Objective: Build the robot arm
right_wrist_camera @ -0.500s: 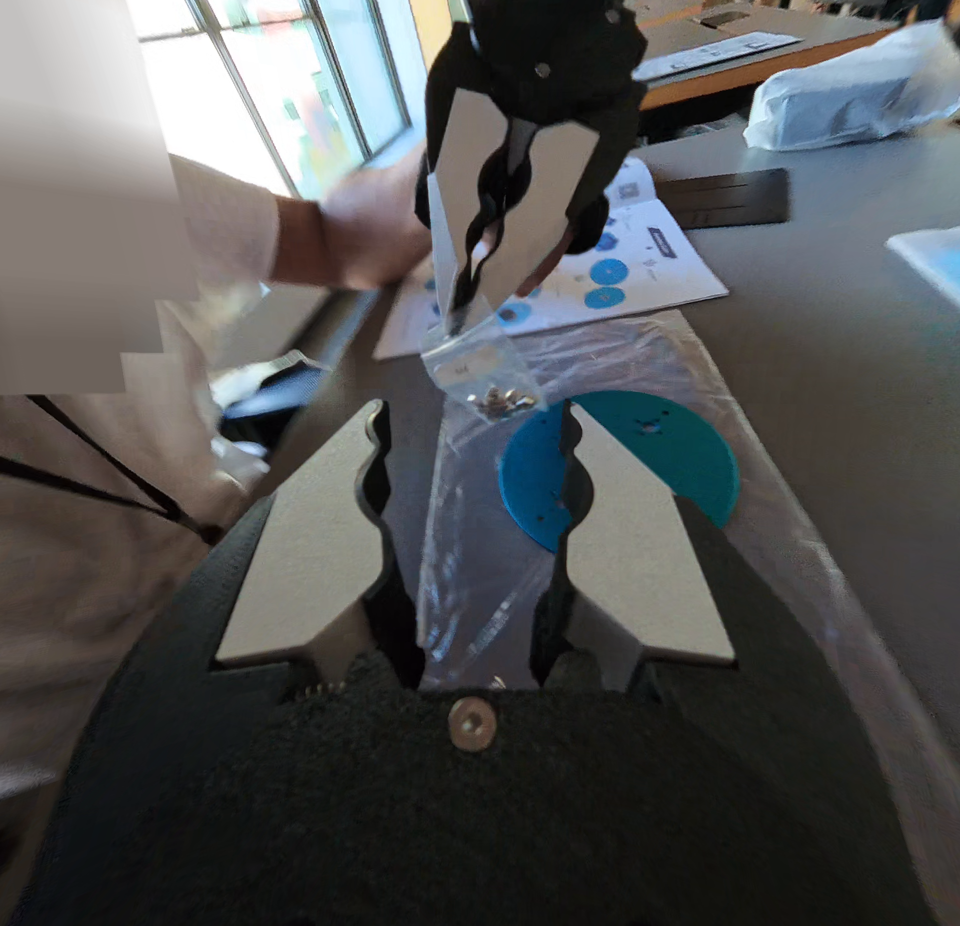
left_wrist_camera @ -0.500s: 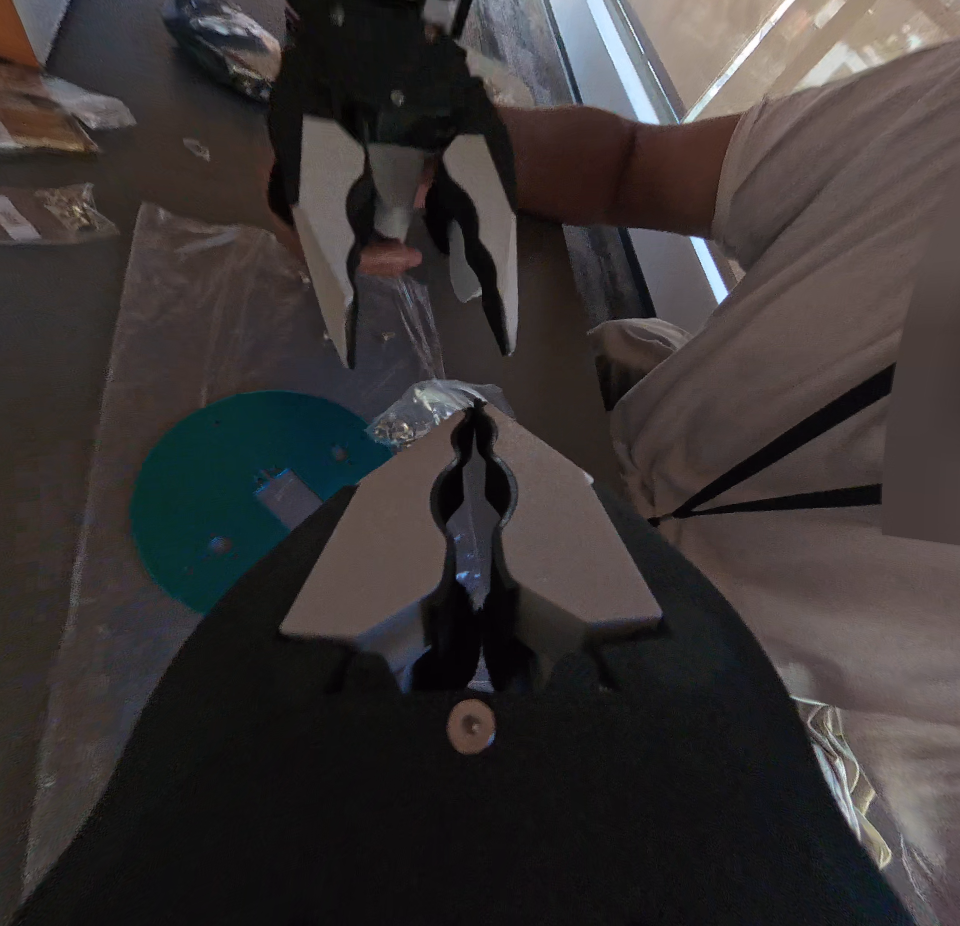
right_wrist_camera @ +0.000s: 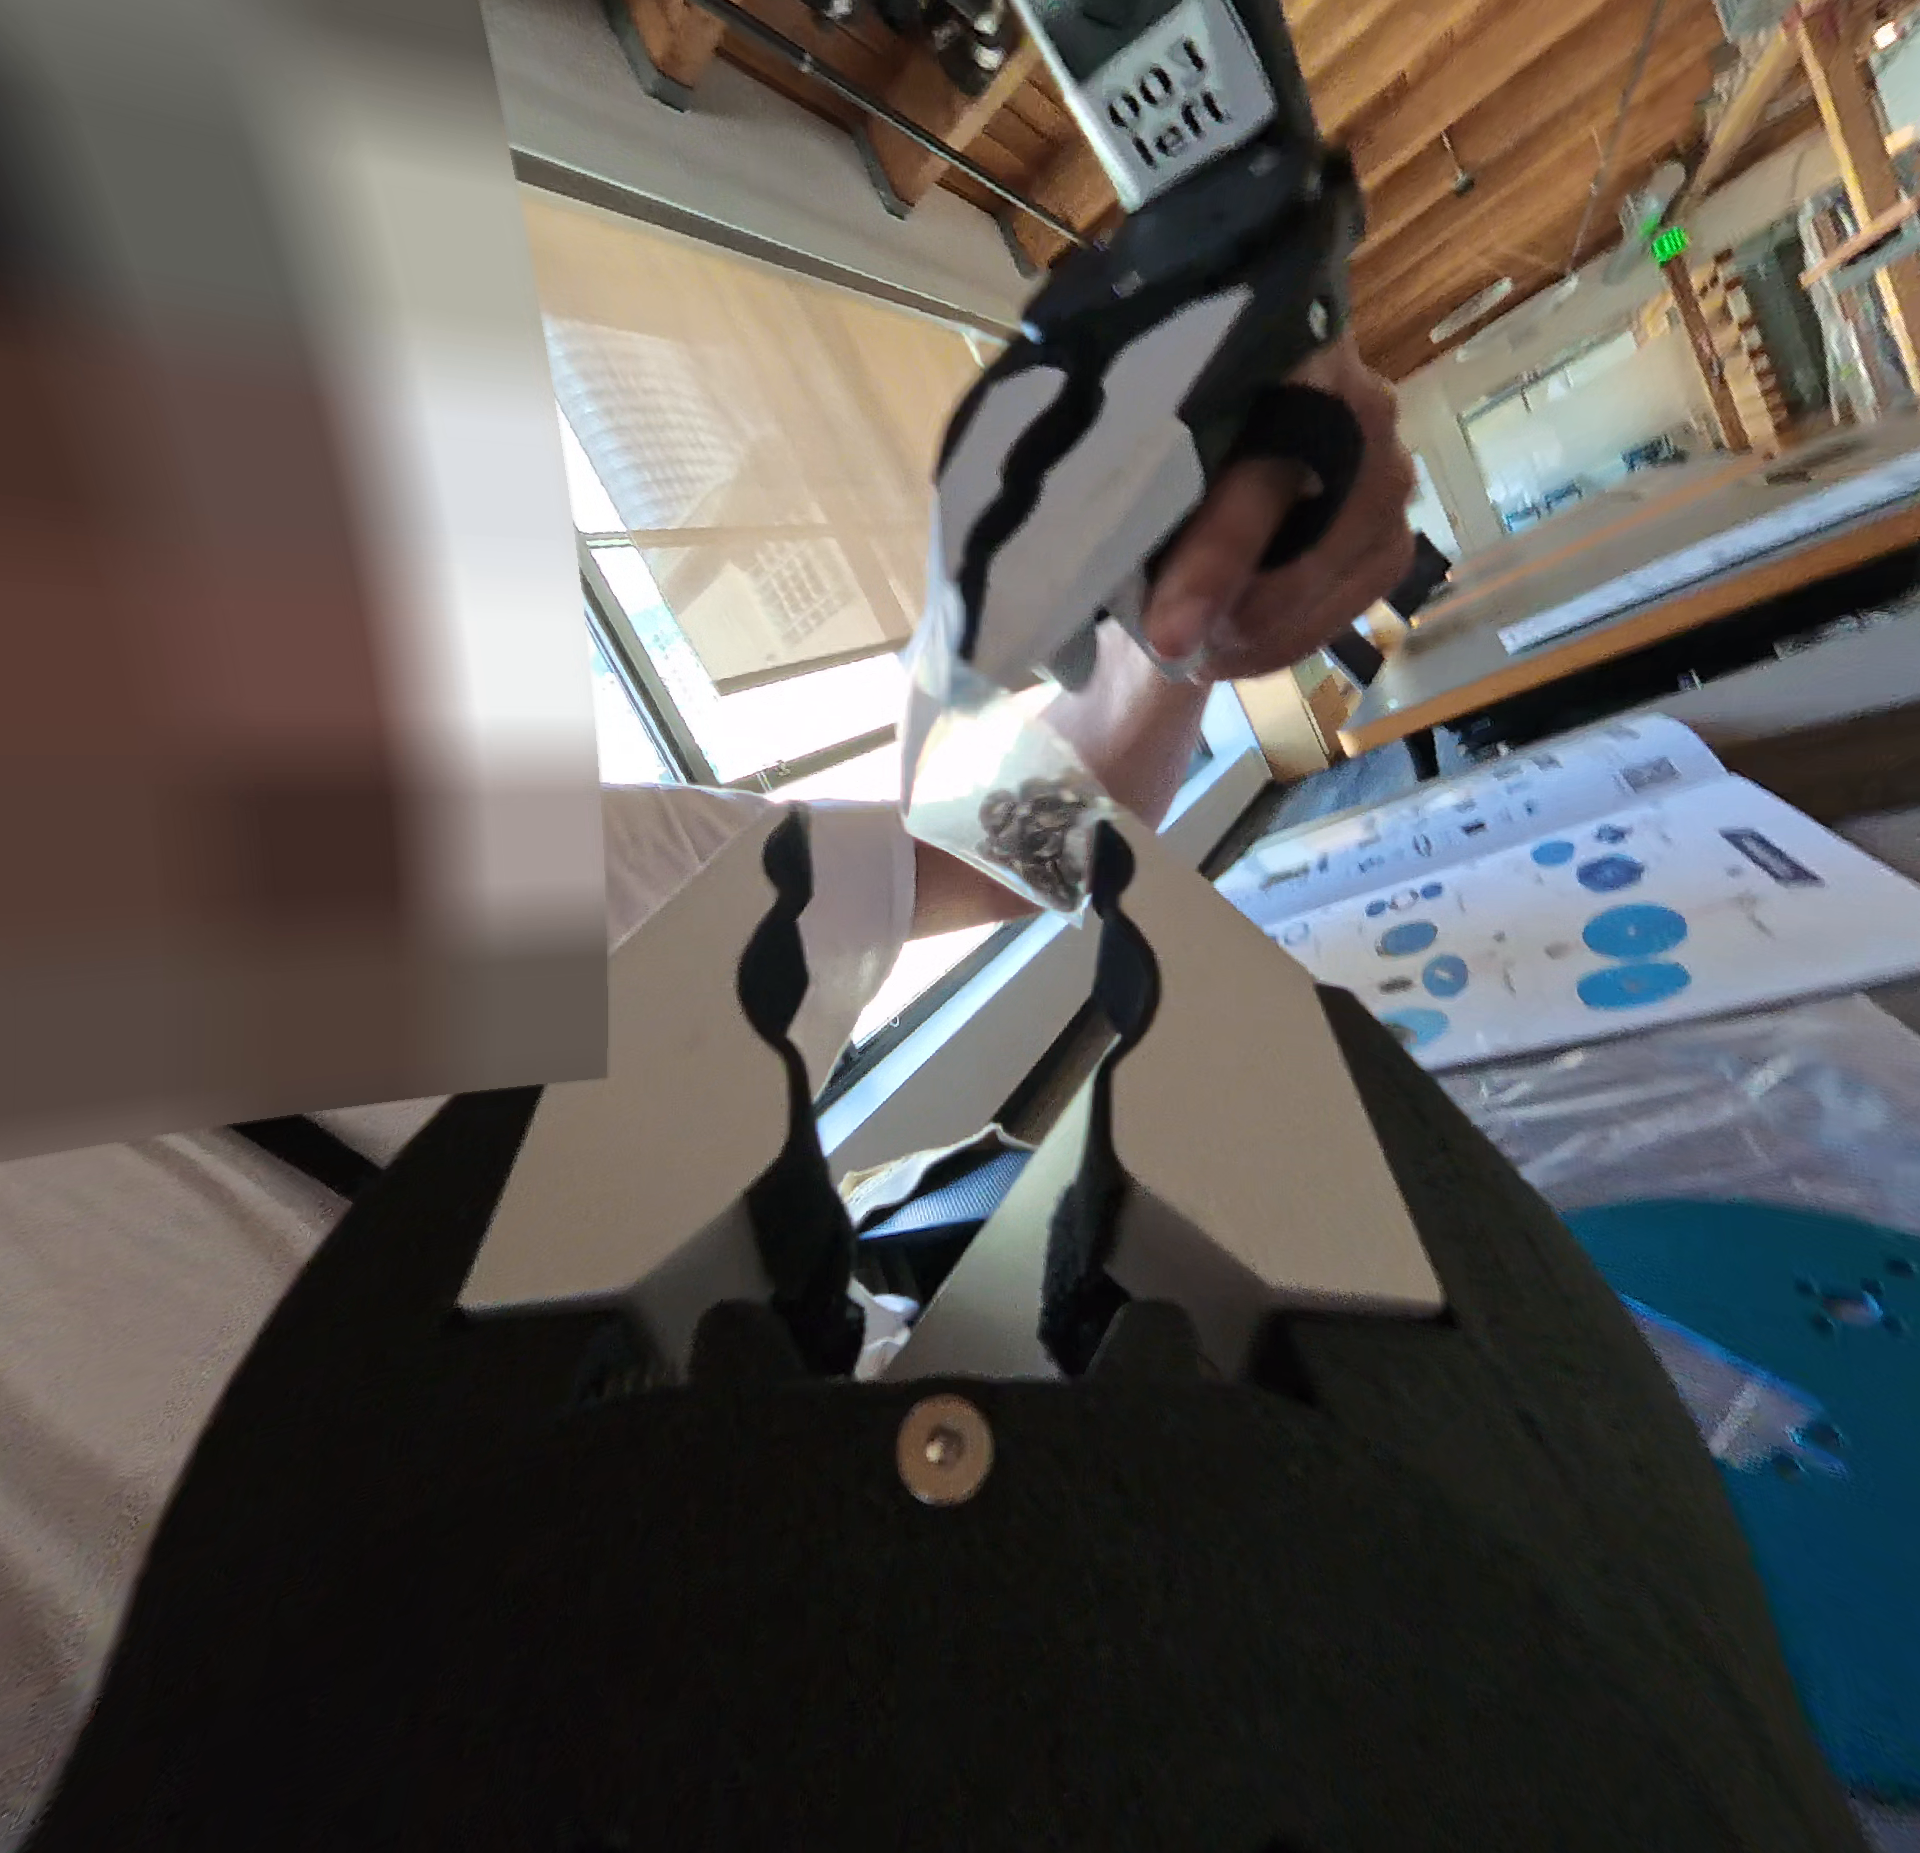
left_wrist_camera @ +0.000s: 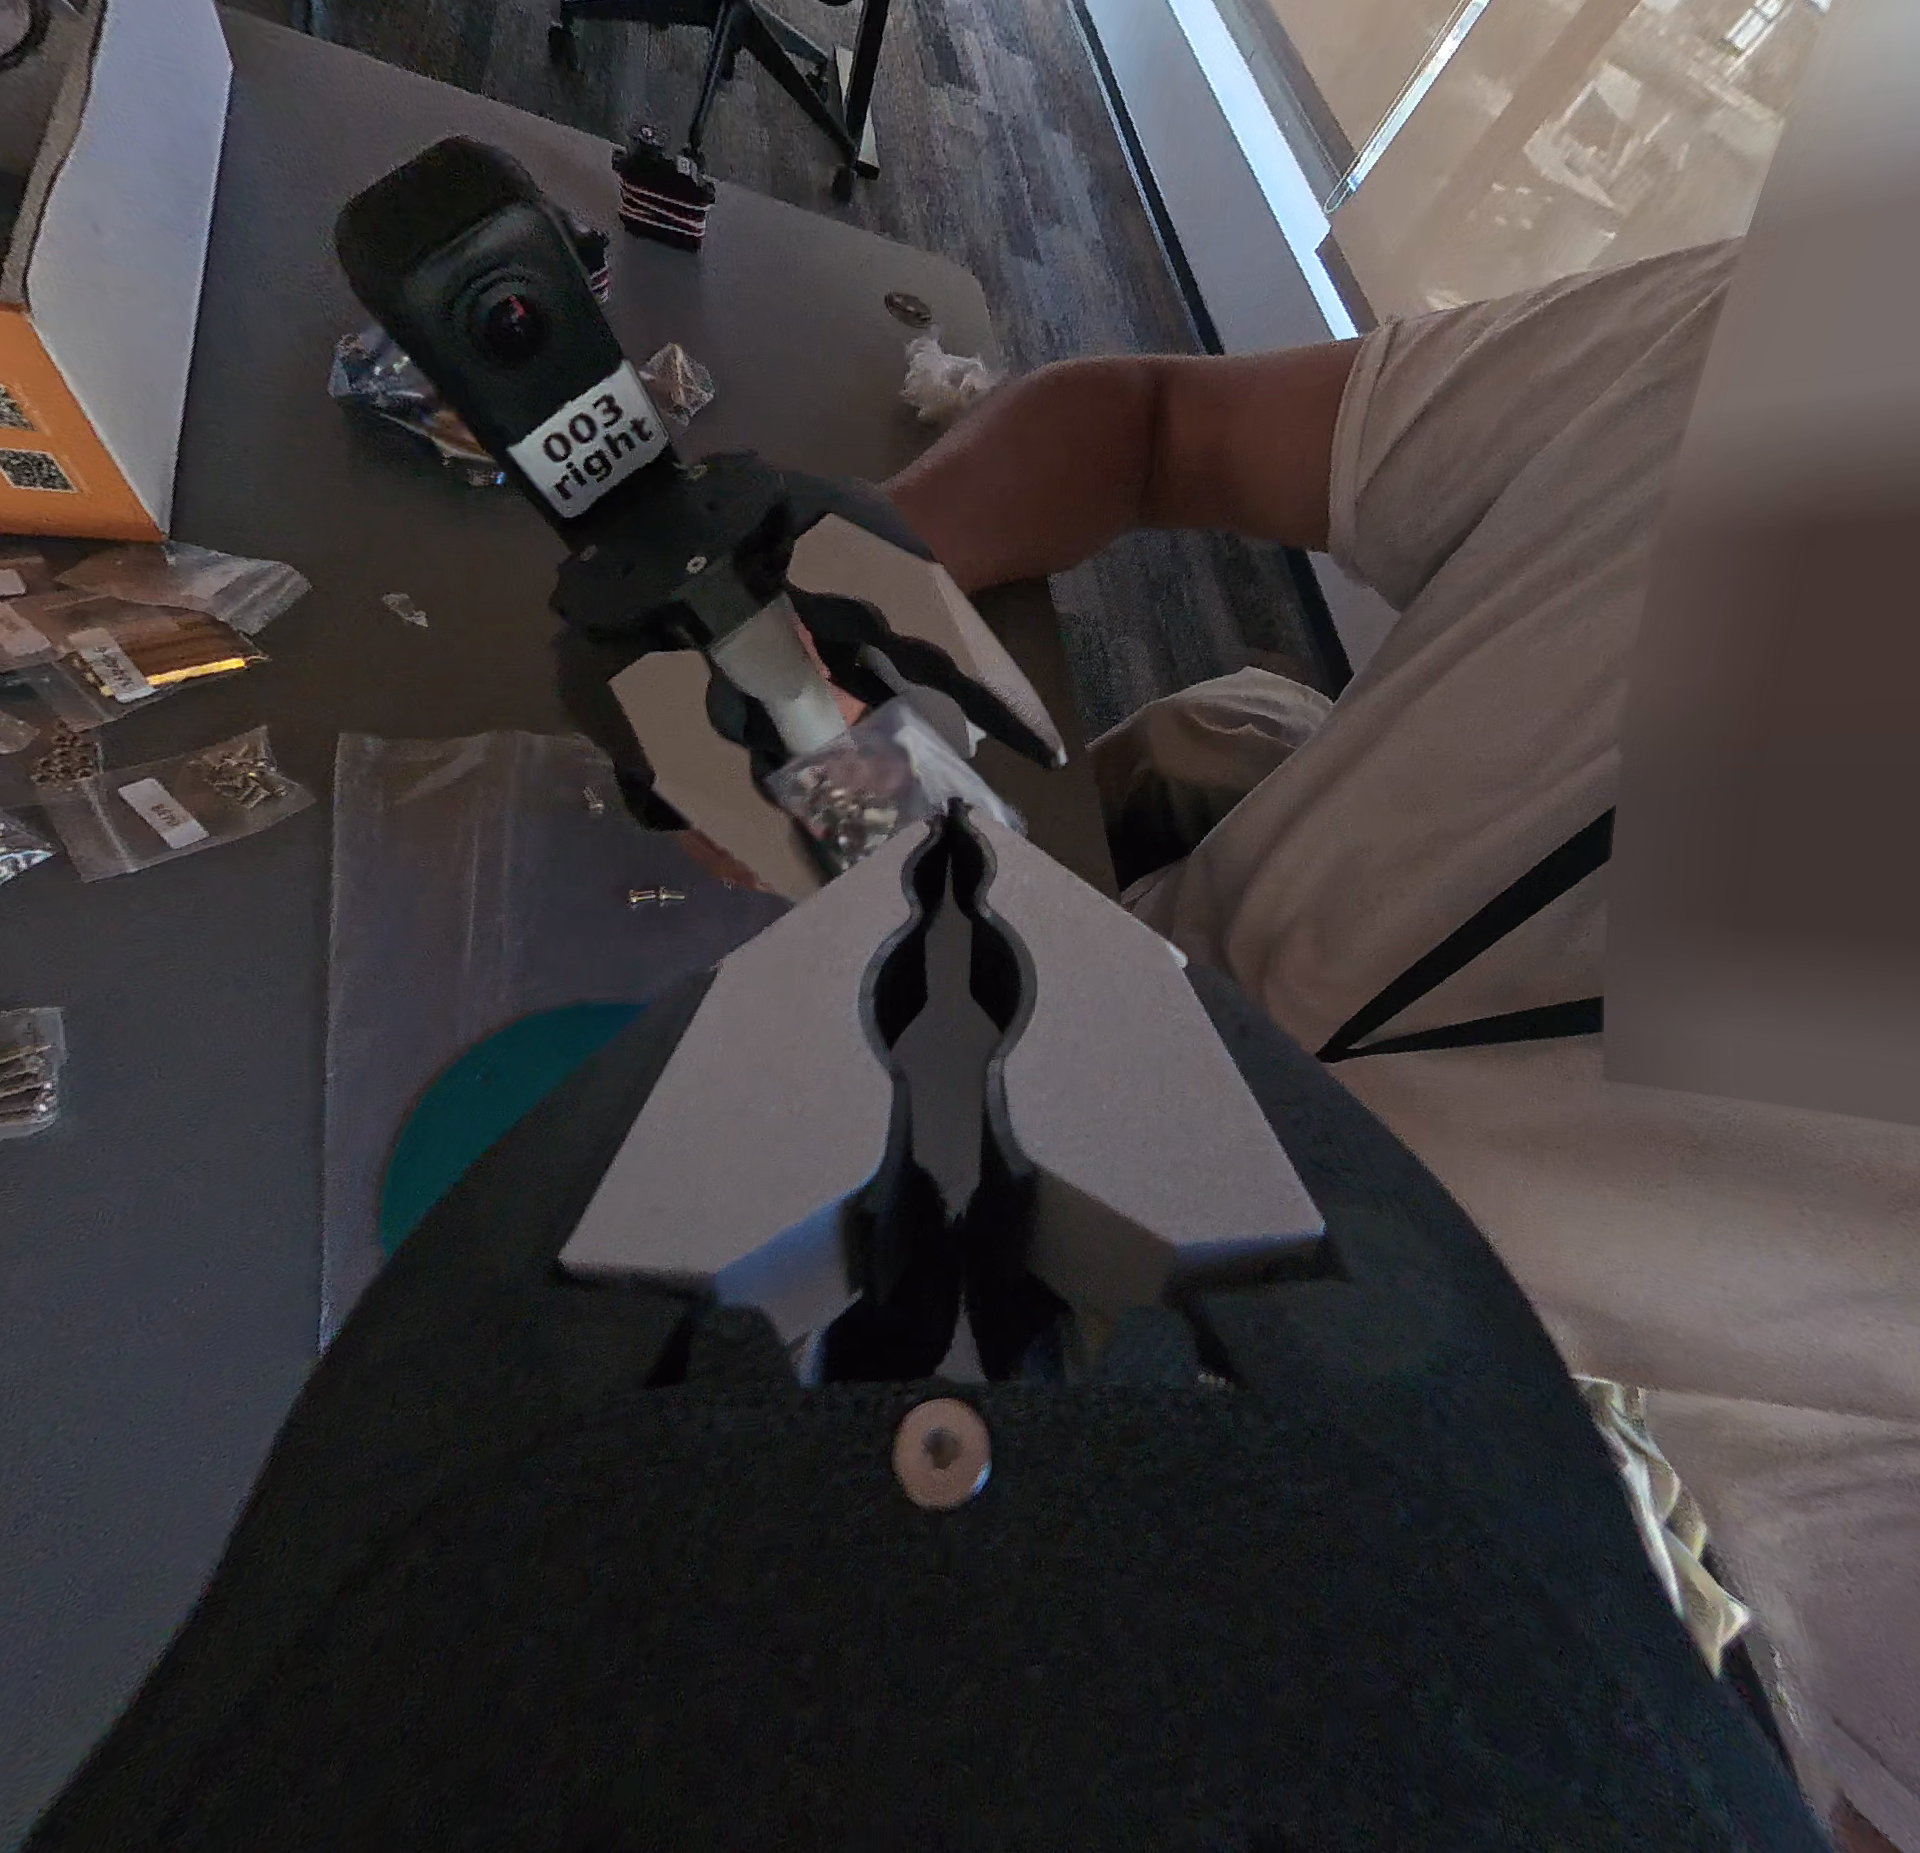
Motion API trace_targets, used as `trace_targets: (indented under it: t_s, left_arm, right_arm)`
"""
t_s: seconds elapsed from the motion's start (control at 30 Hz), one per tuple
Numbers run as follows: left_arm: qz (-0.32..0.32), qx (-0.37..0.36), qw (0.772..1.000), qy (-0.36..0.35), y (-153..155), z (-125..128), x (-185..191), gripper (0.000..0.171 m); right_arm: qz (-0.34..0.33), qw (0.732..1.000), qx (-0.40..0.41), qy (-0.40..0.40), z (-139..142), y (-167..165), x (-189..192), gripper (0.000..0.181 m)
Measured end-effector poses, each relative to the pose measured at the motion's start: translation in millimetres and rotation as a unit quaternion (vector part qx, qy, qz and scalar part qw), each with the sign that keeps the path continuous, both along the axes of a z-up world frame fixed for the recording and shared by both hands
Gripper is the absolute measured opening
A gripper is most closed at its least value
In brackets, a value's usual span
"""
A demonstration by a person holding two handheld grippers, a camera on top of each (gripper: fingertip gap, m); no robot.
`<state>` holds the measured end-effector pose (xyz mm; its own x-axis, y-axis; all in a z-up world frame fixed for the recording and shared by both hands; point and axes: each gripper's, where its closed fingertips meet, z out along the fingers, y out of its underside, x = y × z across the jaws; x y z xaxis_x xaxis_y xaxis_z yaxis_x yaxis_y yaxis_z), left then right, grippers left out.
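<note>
My left gripper (left_wrist_camera: 951, 821) is shut on the top edge of a small clear bag of screws (left_wrist_camera: 847, 795) and holds it in the air. In the right wrist view the left gripper (right_wrist_camera: 971, 650) hangs the bag (right_wrist_camera: 1029, 837) down from above. My right gripper (right_wrist_camera: 951, 827) is open just below it, with the bag's lower corner by its right fingertip. In the left wrist view the right gripper's fingers (left_wrist_camera: 914, 619) stand on either side of the bag. A teal disc (left_wrist_camera: 488, 1107) (right_wrist_camera: 1766, 1336) lies on a clear plastic sheet (left_wrist_camera: 468, 868) on the table below.
An open instruction booklet (right_wrist_camera: 1558, 920) lies beyond the sheet. Small bags of hardware (left_wrist_camera: 177, 795), loose screws (left_wrist_camera: 655, 897), an orange and white box (left_wrist_camera: 104, 245) and a servo (left_wrist_camera: 665, 193) lie on the grey table (left_wrist_camera: 260, 577). The person's torso (left_wrist_camera: 1455, 868) is close on the window side. Less than 4 cm separates the two grippers' tips.
Both grippers have tilted upward and the bag has been raised off the sheet. The right gripper has closed in, so its open fingers now flank the bag's lower end.
</note>
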<state>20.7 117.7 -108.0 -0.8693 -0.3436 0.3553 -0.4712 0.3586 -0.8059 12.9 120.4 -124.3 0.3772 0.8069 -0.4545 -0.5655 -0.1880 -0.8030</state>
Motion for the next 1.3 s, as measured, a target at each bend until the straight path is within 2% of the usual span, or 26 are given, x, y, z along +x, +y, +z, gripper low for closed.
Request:
trace_targets:
  t_s: [0.1, 0.2, 0.4, 0.47, 0.53, 0.6, 0.73, 0.87, 0.93, 1.03, 1.13, 1.2, 1.3]
  left_arm:
    - [0.014, -0.007, 1.0, -0.009, 0.3, 1.7, 0.9, 0.0]
    - [0.031, -0.023, 0.999, -0.017, 7.1, 1.4, 3.8, 0.0]
    - [0.049, -0.053, 0.997, -0.024, 14.0, -5.9, 9.7, 0.0]
    - [0.054, -0.07, 0.996, -0.029, 15.1, -4.0, 12.5, 0.0]
    - [0.067, -0.082, 0.994, -0.035, 16.6, -3.9, 19.0, 0.0]
    - [0.073, -0.091, 0.992, -0.039, 17.0, -5.2, 23.7, 0.0]
    - [0.085, -0.102, 0.99, -0.053, 22.1, -9.5, 30.4, 0.0]
    - [0.09, -0.109, 0.987, -0.08, 21.6, -21.2, 37.7, 0.0]
    - [0.088, -0.112, 0.985, -0.102, 19.1, -29.0, 41.5, 0.0]
    - [0.099, -0.097, 0.984, -0.113, 13.5, -50.9, 52.2, 0.0]
    - [0.097, -0.132, 0.977, -0.135, 3.1, -51.0, 58.9, 0.0]
    - [0.099, -0.14, 0.975, -0.139, -0.8, -50.2, 64.8, 0.0]
    - [0.092, -0.134, 0.977, -0.139, -5.0, -51.2, 68.7, 0.0]
  right_arm:
    - [-0.008, 0.999, 0.029, 0.017, 15.1, -8.0, 6.7, 0.034]
    - [-0.017, 0.999, 0.033, 0.026, 17.0, -11.7, 21.7, 0.018]
    - [-0.018, 1.0, 0.008, 0.017, 8.1, -9.4, 30.1, 0.008]
    - [-0.038, 0.999, -0.003, 0.011, 3.6, -4.7, 35.8, 0.008]
    - [-0.057, 0.998, -0.008, -0.002, -1.1, -0.4, 38.9, 0.016]
    - [-0.064, 0.998, -0.003, -0.001, 0.1, -0.5, 40.5, 0.008]
    - [-0.093, 0.996, -0.009, 0.007, 3.3, -0.5, 54.7, 0.004]
    - [-0.128, 0.991, -0.037, -0.032, -3.5, 1.2, 67.9, 0.004]
    - [-0.151, 0.984, -0.059, -0.078, -12.8, 2.4, 74.7, 0.004]
    - [-0.158, 0.973, -0.11, -0.127, -32.6, -3.2, 84.6, 0.004]
    - [-0.161, 0.977, -0.088, -0.11, -32.7, -15.0, 87.1, 0.005]
    - [-0.151, 0.978, -0.087, -0.115, -42.6, -18.7, 82.3, 0.02]
    - [-0.141, 0.975, -0.102, -0.141, -50.5, -25.9, 79.9, 0.009]
